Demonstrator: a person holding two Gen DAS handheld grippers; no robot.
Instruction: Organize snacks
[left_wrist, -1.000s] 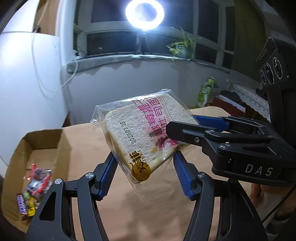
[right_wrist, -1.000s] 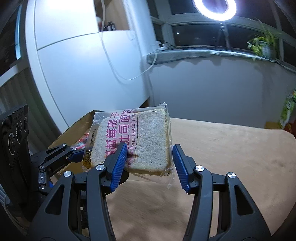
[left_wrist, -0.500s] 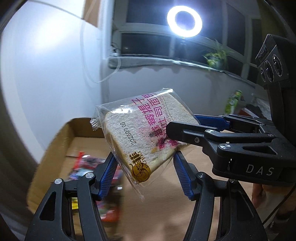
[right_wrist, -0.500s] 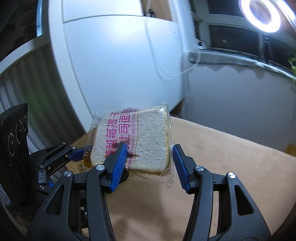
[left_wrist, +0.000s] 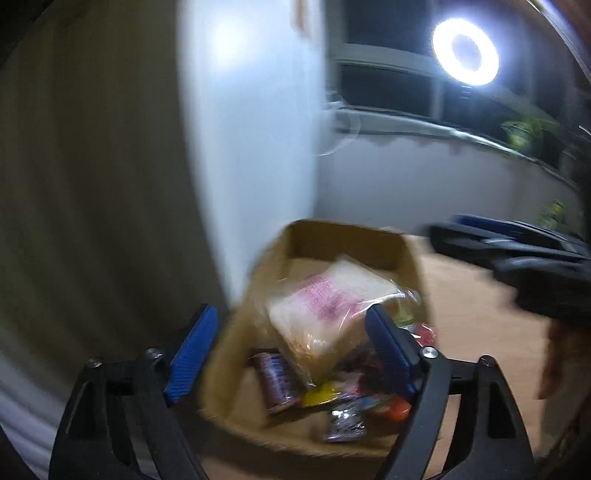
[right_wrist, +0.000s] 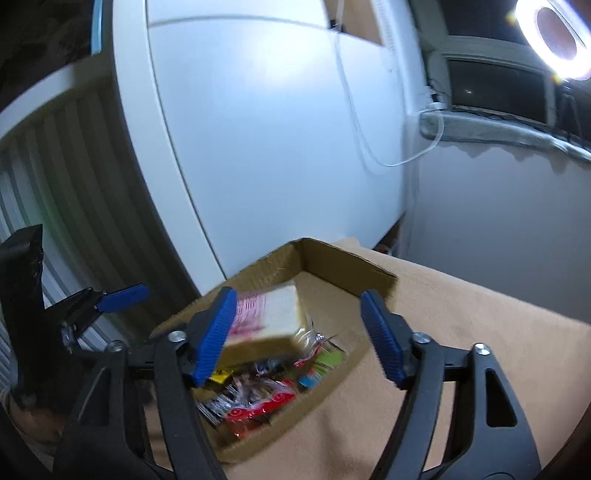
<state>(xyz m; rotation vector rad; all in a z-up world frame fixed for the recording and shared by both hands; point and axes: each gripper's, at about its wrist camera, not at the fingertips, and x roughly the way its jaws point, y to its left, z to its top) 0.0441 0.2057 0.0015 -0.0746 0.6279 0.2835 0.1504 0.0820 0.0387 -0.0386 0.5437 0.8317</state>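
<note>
A clear-wrapped slice of bread (left_wrist: 325, 302) with pink print is loose over the open cardboard box (left_wrist: 343, 236), tilted on the small wrapped snacks (left_wrist: 332, 398) inside. My left gripper (left_wrist: 291, 350) hovers over the box's near end, its jaws opening, neither pad pressing the bread. In the right wrist view the bread (right_wrist: 269, 314) shows blurred beside the left finger of my right gripper (right_wrist: 299, 334), whose jaws are opening too and do not pinch it. Below lie the box (right_wrist: 343, 266) and its snacks (right_wrist: 258, 402). The left gripper's blue finger (right_wrist: 122, 295) shows at left.
The box stands at the left end of a tan-covered table (right_wrist: 461, 350), close against a white cabinet (right_wrist: 258, 147). A ring light (left_wrist: 465, 51) shines above the window sill (left_wrist: 406, 125). The right gripper's body (left_wrist: 517, 251) reaches in from the right.
Both grippers swung left until the box lay beneath them, then their jaws spread. The bread, held between both before, has been let go and has dropped toward the snacks in the box.
</note>
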